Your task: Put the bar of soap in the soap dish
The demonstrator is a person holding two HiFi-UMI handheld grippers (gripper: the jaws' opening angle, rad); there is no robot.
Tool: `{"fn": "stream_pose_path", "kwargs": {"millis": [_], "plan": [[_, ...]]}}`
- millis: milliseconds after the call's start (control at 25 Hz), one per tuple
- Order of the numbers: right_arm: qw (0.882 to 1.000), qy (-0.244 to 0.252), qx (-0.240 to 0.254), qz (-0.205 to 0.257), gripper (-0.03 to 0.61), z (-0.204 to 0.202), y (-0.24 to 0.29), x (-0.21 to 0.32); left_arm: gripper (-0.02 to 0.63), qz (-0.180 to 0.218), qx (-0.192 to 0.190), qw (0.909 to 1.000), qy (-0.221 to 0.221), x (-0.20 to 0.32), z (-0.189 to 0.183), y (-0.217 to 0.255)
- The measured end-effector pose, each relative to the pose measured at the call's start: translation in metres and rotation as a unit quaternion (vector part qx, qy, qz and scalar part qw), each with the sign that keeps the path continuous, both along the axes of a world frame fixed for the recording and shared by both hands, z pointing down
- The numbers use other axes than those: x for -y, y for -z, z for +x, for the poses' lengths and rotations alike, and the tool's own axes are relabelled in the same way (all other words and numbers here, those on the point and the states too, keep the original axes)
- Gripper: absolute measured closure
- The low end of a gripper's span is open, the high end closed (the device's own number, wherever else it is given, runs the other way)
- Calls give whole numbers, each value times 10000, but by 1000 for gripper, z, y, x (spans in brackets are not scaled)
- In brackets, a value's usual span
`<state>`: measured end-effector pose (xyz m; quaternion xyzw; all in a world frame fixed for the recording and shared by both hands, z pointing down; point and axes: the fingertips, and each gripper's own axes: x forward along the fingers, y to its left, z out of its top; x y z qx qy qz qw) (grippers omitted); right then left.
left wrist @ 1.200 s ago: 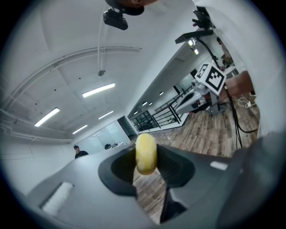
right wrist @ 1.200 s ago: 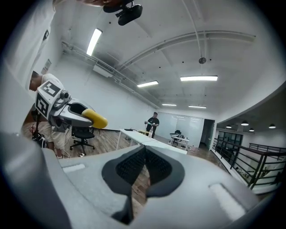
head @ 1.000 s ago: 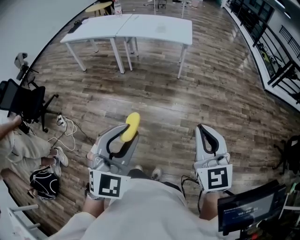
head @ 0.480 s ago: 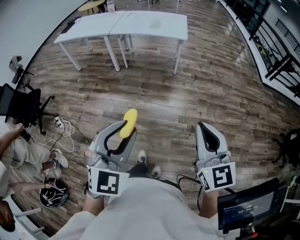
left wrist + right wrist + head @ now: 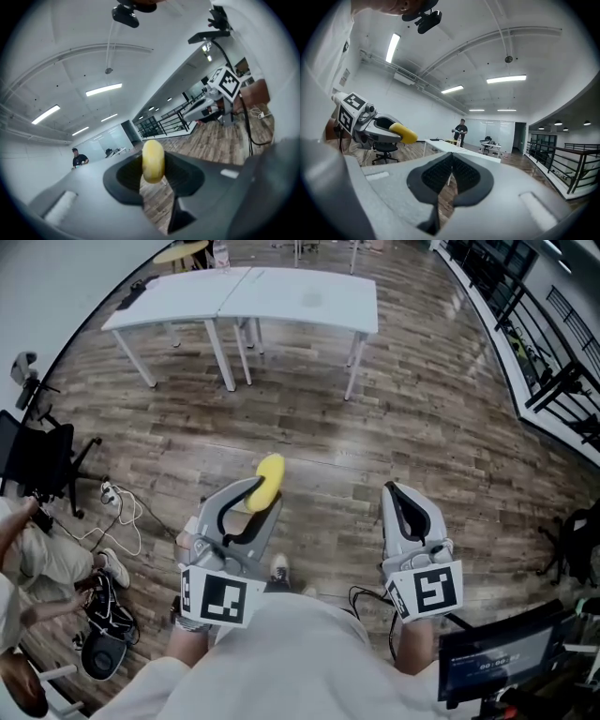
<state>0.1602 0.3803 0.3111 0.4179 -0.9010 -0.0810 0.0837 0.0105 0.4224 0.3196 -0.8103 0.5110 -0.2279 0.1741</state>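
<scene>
Gripping the bar of soap [image 5: 153,161], the left gripper [image 5: 253,507] had its jaws clamped on the yellow bar. The bar sat between the pads, with its far end projecting beyond the jaw tips. The right gripper [image 5: 449,180] had its jaws closed together, with nothing between them. White tables [image 5: 281,301] stood on the wood floor [image 5: 422,427], well ahead of both sets of jaws.

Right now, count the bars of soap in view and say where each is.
1. The yellow bar of soap is clamped between the fingers of the left gripper, above the wooden floor. Others may be hidden.
</scene>
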Motion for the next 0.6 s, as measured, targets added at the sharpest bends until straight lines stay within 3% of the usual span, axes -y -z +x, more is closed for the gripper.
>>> {"fn": "stream_pose_path", "kwargs": {"millis": [600], "plan": [[9992, 24, -323, -215, 575, -51, -19, 56, 482, -315, -105, 9986, -407, 64, -19, -26]]}}
